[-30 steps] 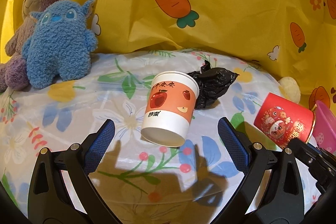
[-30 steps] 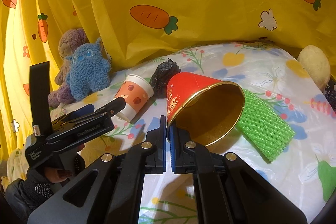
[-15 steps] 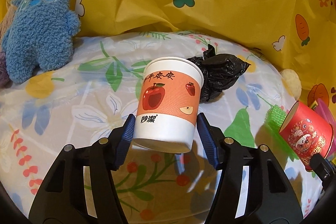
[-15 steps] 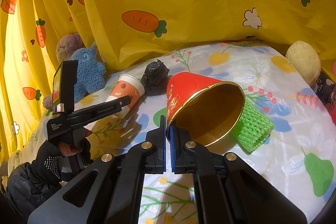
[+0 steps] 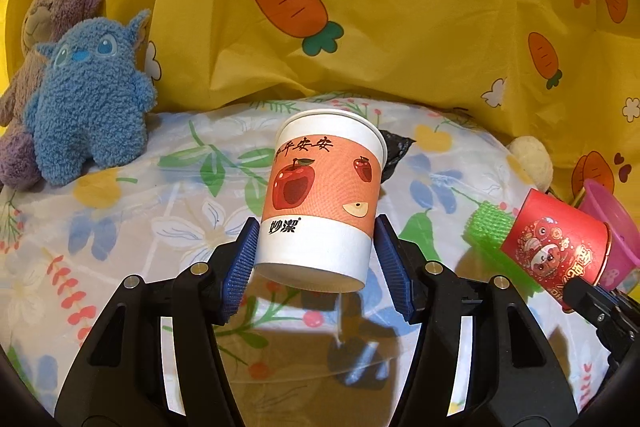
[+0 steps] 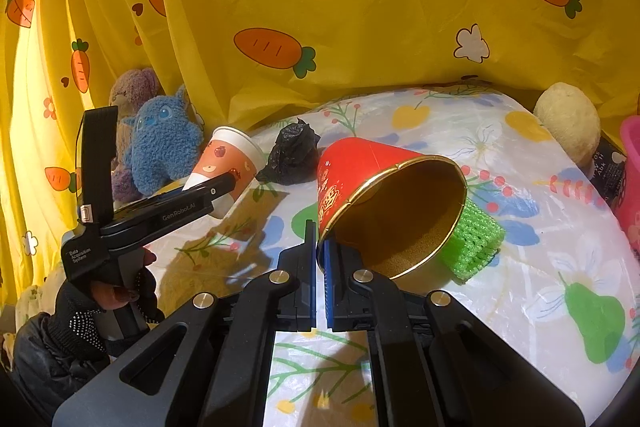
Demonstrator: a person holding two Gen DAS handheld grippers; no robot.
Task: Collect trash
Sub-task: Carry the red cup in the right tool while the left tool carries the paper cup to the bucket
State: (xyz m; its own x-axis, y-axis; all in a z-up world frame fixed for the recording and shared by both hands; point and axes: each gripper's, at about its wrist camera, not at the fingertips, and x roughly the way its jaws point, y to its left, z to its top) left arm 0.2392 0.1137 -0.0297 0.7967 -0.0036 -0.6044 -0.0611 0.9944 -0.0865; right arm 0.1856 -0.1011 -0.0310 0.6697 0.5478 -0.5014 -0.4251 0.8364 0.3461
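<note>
Left wrist view: a second ago the left gripper [image 5: 316, 259] stood wide apart on either side of the apple-print paper cup [image 5: 322, 195], which lay tilted on the flowered tabletop [image 5: 120, 227]. Its jaws have just been closing, and the blue pads [image 5: 240, 267] now press both sides of the cup's white base band. The cup stands nearly upright between them, and its base appears lifted clear of the cloth, with its shadow below. The black plastic bag [image 5: 394, 151] now shows only as a sliver behind the cup's rim. A blue plush toy [image 5: 88, 107] sits far left against the carrot-print curtain [image 5: 360, 7]. At right, the red paper cup [image 5: 556, 247] has come nearer, beside a green foam net [image 5: 486, 231] and a pink container [image 5: 612, 223].

Right wrist view: little has changed. The right gripper [image 6: 320, 267] is closed to a narrow slit, pinching the gold rim of the red paper cup [image 6: 384, 203], whose mouth faces the camera. The green foam net [image 6: 476, 239] lies behind it, touching or nearly so. At left, a gloved hand [image 6: 100, 303] holds the left gripper [image 6: 218, 187] clamped on the apple-print paper cup [image 6: 228, 167], just left of the black plastic bag [image 6: 294, 153].
</note>
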